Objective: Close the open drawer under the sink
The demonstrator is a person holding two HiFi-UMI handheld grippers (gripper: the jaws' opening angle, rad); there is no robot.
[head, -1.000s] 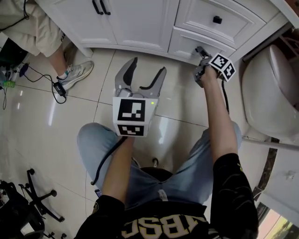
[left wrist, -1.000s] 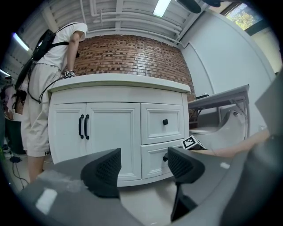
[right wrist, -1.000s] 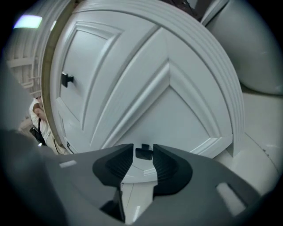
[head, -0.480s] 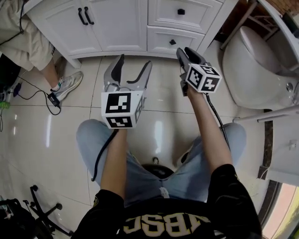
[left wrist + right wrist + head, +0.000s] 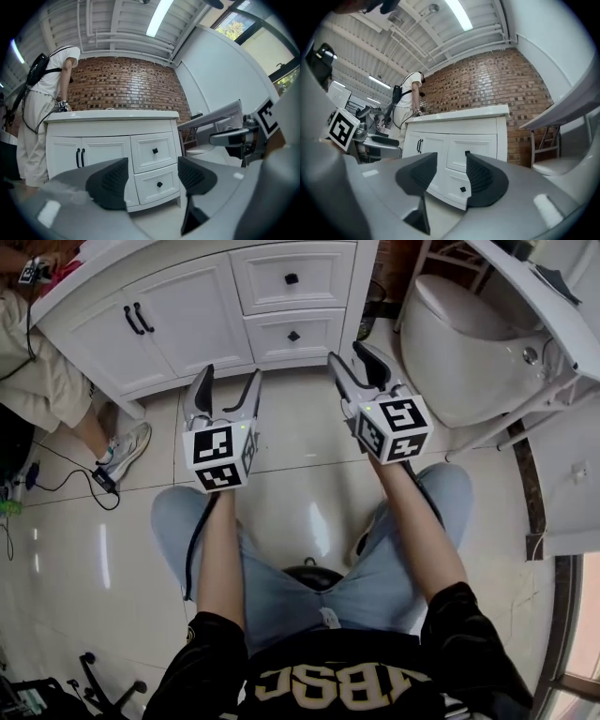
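Note:
The white sink cabinet [image 5: 366,296] stands ahead with two drawers. The lower drawer [image 5: 293,336] [image 5: 159,184] [image 5: 462,189] and the upper drawer [image 5: 292,279] [image 5: 154,151] both sit flush with the cabinet front. My left gripper [image 5: 230,376] [image 5: 152,176] hovers level in front of the cabinet, open and empty. My right gripper [image 5: 347,352] [image 5: 451,173] is held beside it, a short way back from the drawers. Its jaws are opening with nothing between them. Neither gripper touches the cabinet.
A white toilet [image 5: 459,343] stands right of the cabinet, with a white counter edge [image 5: 544,315] beyond it. Another person [image 5: 47,381] stands at the cabinet's left by the double doors [image 5: 141,324]. A cable [image 5: 66,470] lies on the tiles.
My right gripper left the lower drawer's front, came up and back while rolling, and its jaws parted. The left gripper rose a little. The lower drawer now sits flush.

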